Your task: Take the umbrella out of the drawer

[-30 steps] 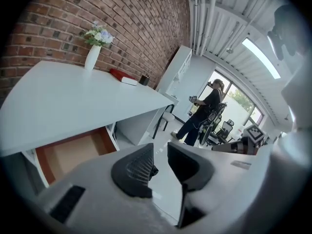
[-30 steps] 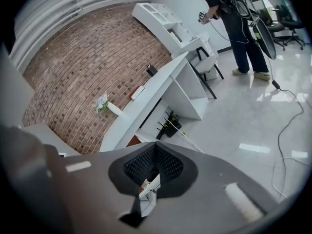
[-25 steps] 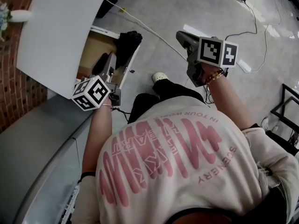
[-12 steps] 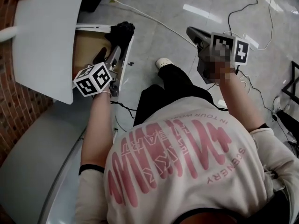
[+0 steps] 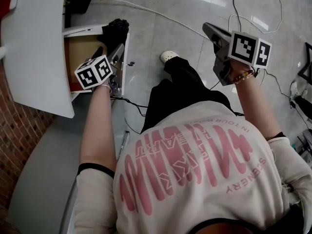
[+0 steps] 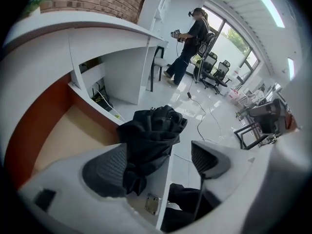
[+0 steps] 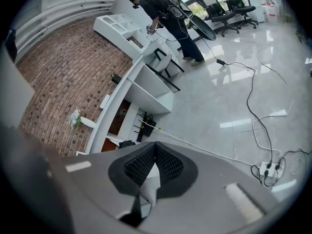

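The black folded umbrella [image 6: 151, 133] lies bunched at the front corner of the open drawer [image 6: 62, 136], draped over its white front wall. My left gripper [image 6: 156, 165] points steeply down at it, its jaws having just been opening. They stand wide apart, with the umbrella's near end between them close to the left pad [image 6: 104, 172], not pressed. From the head view, the left gripper [image 5: 116, 55] hovers over the drawer [image 5: 79, 52] just short of the umbrella [image 5: 115, 29]. My right gripper [image 7: 155, 152] is shut on nothing and is held out over the floor [image 5: 215, 32].
A white desk top [image 5: 34, 43] overhangs the drawer at the left. My own leg and shoe [image 5: 168, 56] stand beside the drawer front. Cables [image 7: 253, 106] and a power strip [image 7: 268, 168] lie on the floor. Another person [image 6: 189, 43] stands far off near office chairs.
The left gripper has come down toward the drawer and the umbrella, and its jaws have opened. The right gripper has sunk a little and drifted sideways, still shut.
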`<state>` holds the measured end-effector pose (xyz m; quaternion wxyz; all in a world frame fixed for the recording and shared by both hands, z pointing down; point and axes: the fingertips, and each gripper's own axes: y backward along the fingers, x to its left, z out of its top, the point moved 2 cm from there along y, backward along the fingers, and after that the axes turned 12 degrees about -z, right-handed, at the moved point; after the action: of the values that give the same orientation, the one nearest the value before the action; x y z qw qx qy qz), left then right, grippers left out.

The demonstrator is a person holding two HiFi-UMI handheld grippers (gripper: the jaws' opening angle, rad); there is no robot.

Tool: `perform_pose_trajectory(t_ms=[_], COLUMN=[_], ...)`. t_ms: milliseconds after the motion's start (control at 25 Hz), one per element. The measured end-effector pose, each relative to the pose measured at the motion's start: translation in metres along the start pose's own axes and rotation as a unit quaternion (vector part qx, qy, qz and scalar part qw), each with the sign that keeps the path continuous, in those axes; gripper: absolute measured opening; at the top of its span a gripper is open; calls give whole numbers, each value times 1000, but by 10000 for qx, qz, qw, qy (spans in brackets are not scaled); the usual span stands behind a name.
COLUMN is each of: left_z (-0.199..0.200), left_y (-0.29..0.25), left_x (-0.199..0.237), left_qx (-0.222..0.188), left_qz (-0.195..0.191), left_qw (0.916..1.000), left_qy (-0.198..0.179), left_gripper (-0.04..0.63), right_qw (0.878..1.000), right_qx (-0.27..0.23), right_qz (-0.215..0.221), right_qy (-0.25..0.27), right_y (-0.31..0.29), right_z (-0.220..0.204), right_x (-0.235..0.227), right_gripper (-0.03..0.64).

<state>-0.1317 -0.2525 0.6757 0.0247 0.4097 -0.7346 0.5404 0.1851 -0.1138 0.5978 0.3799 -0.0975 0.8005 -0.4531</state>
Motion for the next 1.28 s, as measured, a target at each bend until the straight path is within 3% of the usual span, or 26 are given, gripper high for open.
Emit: perform_pose_trajectory(t_ms=[200, 480, 680, 1000, 1280], left_z=[-1, -5, -7, -9, -10], left_y=[-22, -49, -65, -87, -80], left_x=[6, 26, 27, 25, 20], left_qx=[181, 406, 574, 1114, 932], left_qz=[-23, 52, -102, -254, -289], left_qw=[9998, 9991, 9981, 9928, 9949], left_qy=[18, -66, -191, -354, -237], left_gripper=[458, 467, 471, 500, 447], right_qw=[9997, 9990, 9985, 9983, 9989], right_qx=[-130, -55, -17, 84, 172], right_qz=[-187, -393, -478, -531, -436], right_qy=[-122, -223, -264, -243, -36], right_y=[16, 20, 22, 24, 30], right_z=[-2, -20, -27, -36, -38], right_x=[-26, -46, -52, -52, -38], right_gripper=[9, 9, 9, 9, 9])
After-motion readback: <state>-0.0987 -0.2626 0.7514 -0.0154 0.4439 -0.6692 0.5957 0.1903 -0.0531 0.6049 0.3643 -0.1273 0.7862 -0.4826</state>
